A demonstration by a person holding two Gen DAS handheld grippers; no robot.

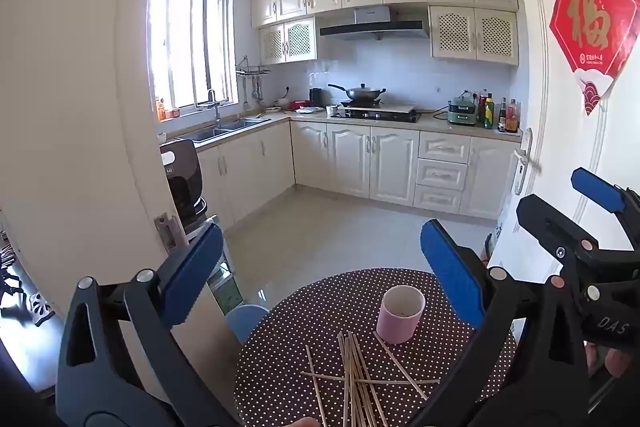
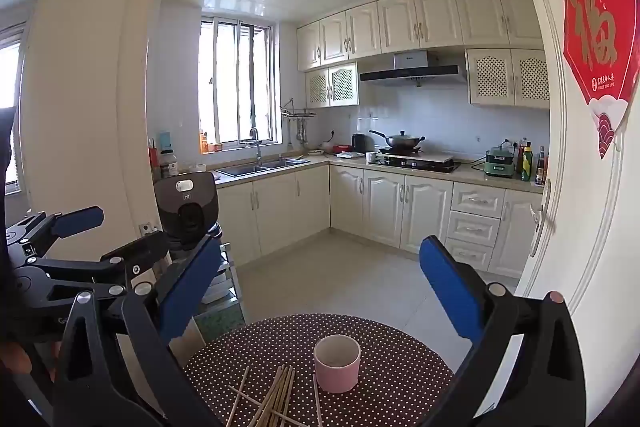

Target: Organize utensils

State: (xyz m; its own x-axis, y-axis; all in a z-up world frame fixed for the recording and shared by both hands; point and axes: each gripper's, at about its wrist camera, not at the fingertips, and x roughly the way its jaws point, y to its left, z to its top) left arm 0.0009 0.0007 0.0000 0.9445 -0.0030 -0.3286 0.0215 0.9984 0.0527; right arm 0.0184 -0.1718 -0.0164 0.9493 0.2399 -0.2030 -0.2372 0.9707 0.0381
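Observation:
Several thin wooden chopsticks (image 1: 356,375) lie scattered in a loose pile on a small round table with a dark polka-dot cloth (image 1: 304,311). A pink cup (image 1: 400,313) stands upright just behind and right of the pile. It also shows in the right wrist view (image 2: 337,367), with the chopsticks (image 2: 276,399) to its left. My left gripper (image 1: 320,275) is open and empty above the table. My right gripper (image 2: 320,291) is open and empty too, to the right of the left one. Each gripper shows at the edge of the other's view.
The table stands in a doorway to a kitchen with cream cabinets (image 1: 360,163) and a tiled floor (image 1: 340,235). A white door (image 2: 580,227) with a red decoration is on the right. A dark appliance on a stand (image 2: 188,211) and a blue stool (image 1: 246,319) are left of the table.

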